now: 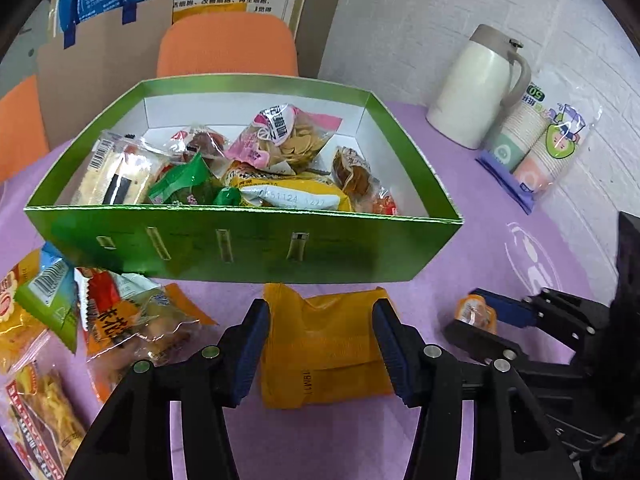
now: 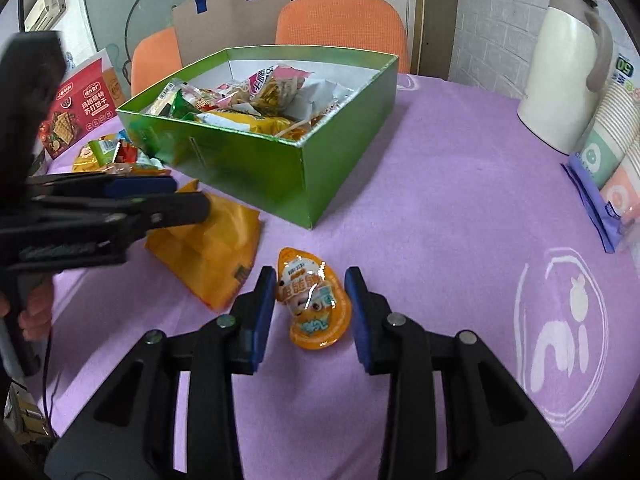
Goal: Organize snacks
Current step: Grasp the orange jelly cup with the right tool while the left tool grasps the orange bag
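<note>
Surface: purple cloth with white printed logos covers the desk (image 2: 460, 184).
Room: pale brick-pattern wall, a poster with Chinese text, two orange chairs (image 2: 340, 20) behind the desk.
Box: one green box (image 1: 248, 248), open on top and white inside, piled with wrapped snacks – too jumbled to count.
Loose snacks: a heap of several packets (image 1: 60, 312) lies left of the box; one red cracker carton (image 2: 76, 108) stands beyond it.
Orange packet: one (image 1: 324, 352), lying flat just in front of the box, long axis roughly toward the box.
Jelly cup: one small orange cup (image 2: 312, 300), lid up, narrow end pointing toward the box.
Left tongs: (image 1: 320, 352) released, pads either side of the orange packet – contact unclear.
Right tongs: (image 2: 310, 308) released, straddling the jelly cup.
Other items: one cream jug (image 1: 476, 88); one pack of paper cups (image 1: 536, 148) beside it.
</note>
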